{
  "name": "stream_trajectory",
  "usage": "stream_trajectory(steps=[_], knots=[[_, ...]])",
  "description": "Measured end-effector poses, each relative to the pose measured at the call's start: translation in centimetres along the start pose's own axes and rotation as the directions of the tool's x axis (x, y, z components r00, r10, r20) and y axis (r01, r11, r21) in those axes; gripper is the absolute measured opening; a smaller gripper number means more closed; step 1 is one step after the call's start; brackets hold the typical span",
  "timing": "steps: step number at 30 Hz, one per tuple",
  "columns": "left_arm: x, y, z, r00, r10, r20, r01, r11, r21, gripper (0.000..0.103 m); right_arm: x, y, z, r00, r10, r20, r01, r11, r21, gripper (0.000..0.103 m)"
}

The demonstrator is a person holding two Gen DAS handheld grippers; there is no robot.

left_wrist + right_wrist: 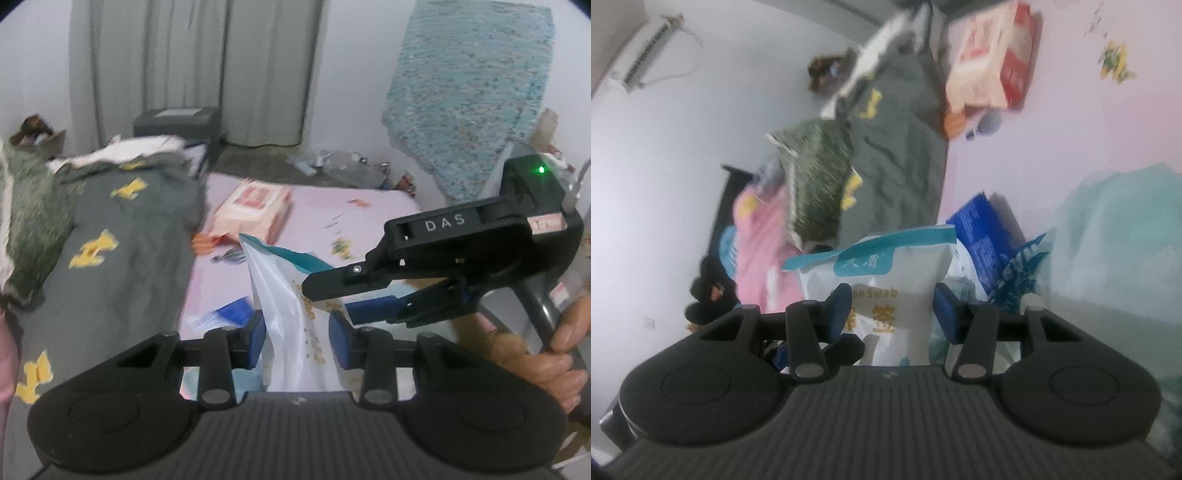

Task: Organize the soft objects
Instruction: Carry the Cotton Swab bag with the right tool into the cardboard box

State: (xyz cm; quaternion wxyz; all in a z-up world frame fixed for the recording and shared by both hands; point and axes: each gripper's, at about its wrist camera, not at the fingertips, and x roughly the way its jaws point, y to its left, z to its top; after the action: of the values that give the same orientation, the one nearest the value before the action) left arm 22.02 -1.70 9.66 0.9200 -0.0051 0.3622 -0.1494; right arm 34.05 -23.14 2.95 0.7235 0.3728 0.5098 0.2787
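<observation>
Item: cotton-swab bag (886,295), white plastic with a teal top band and printed lettering, soft and part-filled. Position: raised above the pink bedsheet (317,206), standing between the blue pads of both tools at once. In the right wrist view its printed face is turned to the camera, long axis upright, the sealed teal edge uppermost; the right gripper (892,310) is set either side of its lower half, the left pad overlapping the bag's edge and the right pad just beside it, so a firm pinch cannot be confirmed. In the left wrist view the same bag is seen edge-on, leaning slightly, inside the left gripper (297,338); the left pad appears to touch it, the right pad stands narrowly apart, and here too a true grip cannot be told. The right tool is seen crossing from the right, its upper finger laid over the bag's flank, a hand (554,354) on its handle. Both tools are judged equally near. Surroundings: a grey quilt with yellow motifs (122,236) along the bed's left, a red-and-white tissue pack (255,210) beyond the bag, a blue packet (986,229) just behind it. Containers: none identified as a receptacle; the bag's contents are hidden, small yellow marks on its side being print, as far as can be judged.
</observation>
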Motion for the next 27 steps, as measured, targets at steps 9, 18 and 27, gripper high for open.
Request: stream_trajectory(steps=[9, 18, 27], knots=[[2.3, -12.0, 2.8, 0.984, -0.176, -0.024, 0.178, 0.974, 0.139, 0.038, -13.9, -5.2, -1.4, 0.977, -0.014, 0.213, 0.002, 0.998, 0.059, 0.05], [12.0, -24.5, 3.8, 0.912, -0.357, -0.2, 0.385, 0.915, 0.121, 0.038, -26.6, -14.5, -1.2, 0.894, -0.281, 0.35, 0.206, 0.95, 0.236, 0.05], [17.7, -27.1, 3.1, 0.916, -0.309, -0.258, 0.337, 0.939, 0.073, 0.054, -30.0, -18.1, 1.6, 0.749, -0.498, 0.437, 0.457, 0.866, 0.203, 0.05]])
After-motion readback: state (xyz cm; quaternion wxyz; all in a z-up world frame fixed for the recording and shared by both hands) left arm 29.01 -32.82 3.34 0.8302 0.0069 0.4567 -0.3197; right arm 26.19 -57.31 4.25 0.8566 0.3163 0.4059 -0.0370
